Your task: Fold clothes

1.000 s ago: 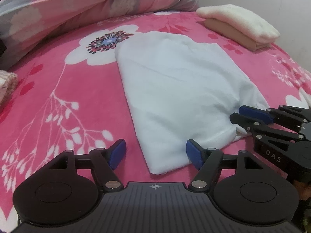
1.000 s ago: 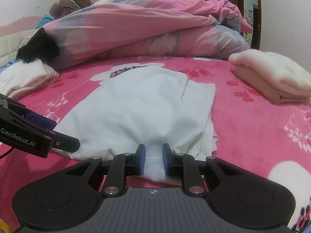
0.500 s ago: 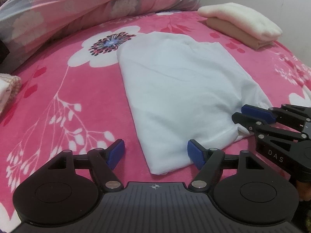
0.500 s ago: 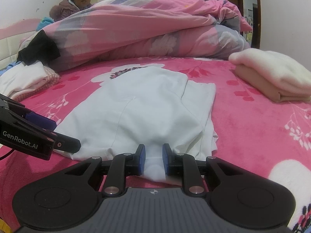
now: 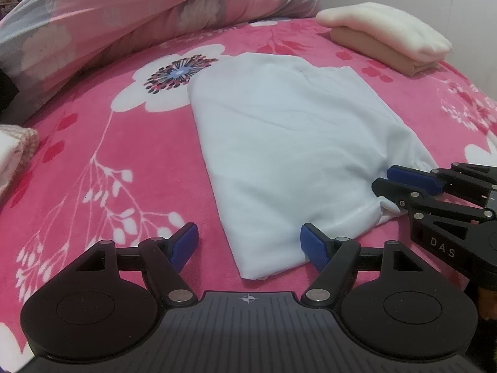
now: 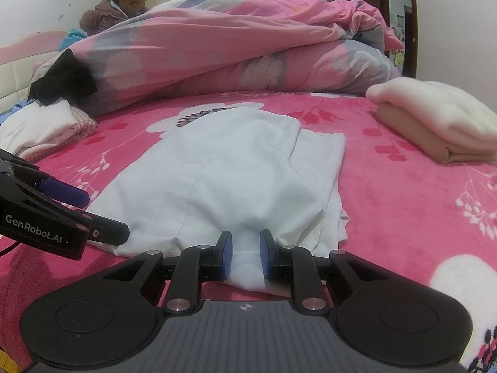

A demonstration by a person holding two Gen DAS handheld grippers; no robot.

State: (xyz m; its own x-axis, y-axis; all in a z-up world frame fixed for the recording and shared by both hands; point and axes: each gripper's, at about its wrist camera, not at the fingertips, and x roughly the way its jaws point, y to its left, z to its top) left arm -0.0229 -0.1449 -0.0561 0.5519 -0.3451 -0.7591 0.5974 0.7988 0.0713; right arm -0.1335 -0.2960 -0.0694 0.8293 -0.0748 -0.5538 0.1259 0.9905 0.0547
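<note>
A white garment (image 5: 289, 143) lies partly folded on the pink floral bed; it also shows in the right wrist view (image 6: 230, 180). My left gripper (image 5: 248, 242) is open, its jaws straddling the garment's near left corner without holding it. It shows from the side in the right wrist view (image 6: 93, 214). My right gripper (image 6: 245, 253) is shut on the garment's near hem. It shows at the right in the left wrist view (image 5: 385, 180), pinching the near right corner.
A folded cream and tan stack (image 5: 385, 35) lies at the far right, also in the right wrist view (image 6: 435, 121). A bunched pink quilt (image 6: 230, 52) spans the back. Loose clothes (image 6: 46, 127) lie at the left. A person (image 6: 124, 3) sits behind.
Almost nothing has moved. The left gripper has shifted very slightly; the right stays clamped on the hem.
</note>
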